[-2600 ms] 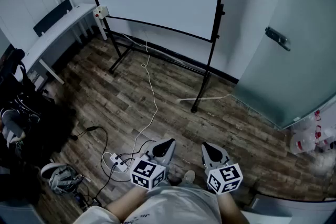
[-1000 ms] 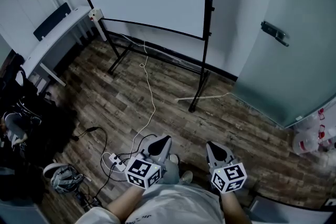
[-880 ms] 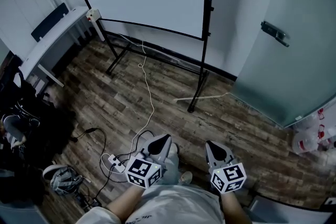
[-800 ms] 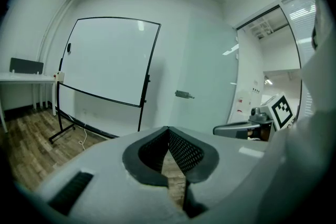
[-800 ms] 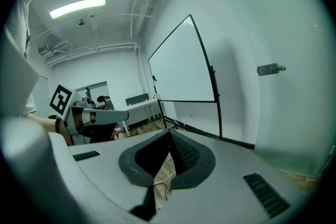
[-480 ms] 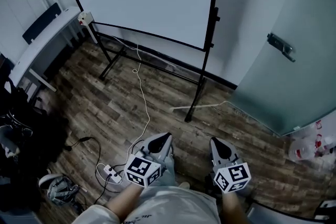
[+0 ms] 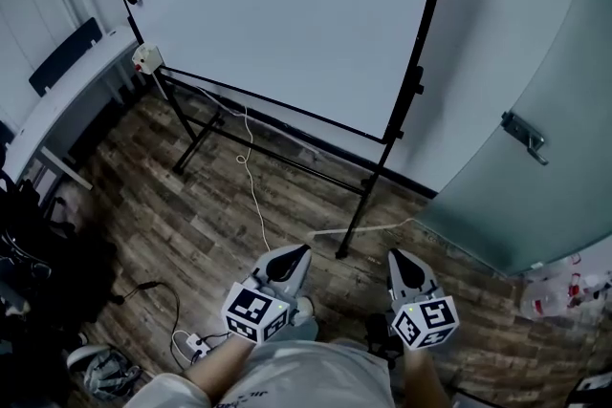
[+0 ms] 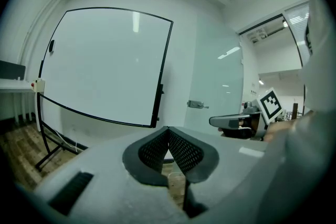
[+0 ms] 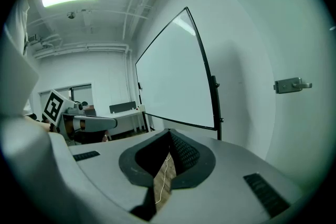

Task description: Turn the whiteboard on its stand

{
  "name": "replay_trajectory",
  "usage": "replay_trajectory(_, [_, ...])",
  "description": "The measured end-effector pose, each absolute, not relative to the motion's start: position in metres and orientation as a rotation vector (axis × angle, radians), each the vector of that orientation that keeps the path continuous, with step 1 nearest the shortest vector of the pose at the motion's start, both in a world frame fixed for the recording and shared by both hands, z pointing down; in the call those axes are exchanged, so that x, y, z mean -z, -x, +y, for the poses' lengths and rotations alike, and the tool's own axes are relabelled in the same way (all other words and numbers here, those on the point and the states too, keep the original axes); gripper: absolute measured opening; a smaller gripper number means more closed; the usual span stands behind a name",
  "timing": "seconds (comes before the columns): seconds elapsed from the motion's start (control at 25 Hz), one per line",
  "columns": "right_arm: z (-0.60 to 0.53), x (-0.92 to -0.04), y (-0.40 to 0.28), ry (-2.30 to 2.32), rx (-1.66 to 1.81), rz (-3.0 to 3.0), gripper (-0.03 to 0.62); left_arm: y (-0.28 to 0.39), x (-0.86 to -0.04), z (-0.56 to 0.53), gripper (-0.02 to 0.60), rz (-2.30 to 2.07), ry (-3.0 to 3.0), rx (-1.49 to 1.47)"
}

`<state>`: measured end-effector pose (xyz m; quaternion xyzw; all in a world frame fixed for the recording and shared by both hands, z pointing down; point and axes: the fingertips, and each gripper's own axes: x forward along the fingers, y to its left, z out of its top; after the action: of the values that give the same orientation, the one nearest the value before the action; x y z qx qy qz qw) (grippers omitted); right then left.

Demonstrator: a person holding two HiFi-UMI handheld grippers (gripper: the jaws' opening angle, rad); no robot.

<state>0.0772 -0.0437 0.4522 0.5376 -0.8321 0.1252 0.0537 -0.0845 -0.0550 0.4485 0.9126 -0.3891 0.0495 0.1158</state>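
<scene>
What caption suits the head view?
Left gripper and right gripper, jaws shut, face the black-framed whiteboard on its black stand.

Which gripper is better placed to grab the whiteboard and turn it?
Right, narrowly. The near side post of the whiteboard stands closer to the right gripper than to the left gripper. Both are shut and empty.

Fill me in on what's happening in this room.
A person stands facing the whiteboard on its black stand, with a gripper in each hand. The left gripper and right gripper are both shut, hold nothing, and hang low near the person's waist, clear of the board. Nothing touches the whiteboard yet. A white cord lies on the wooden floor in between.
</scene>
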Motion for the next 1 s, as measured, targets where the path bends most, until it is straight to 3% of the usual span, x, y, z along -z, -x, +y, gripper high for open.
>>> replay_trajectory(1.0, [-0.189, -0.428, -0.135, -1.591, -0.301, -2.536, 0.003, 0.03, -0.438, -0.179, 0.009, -1.16, -2.644, -0.121])
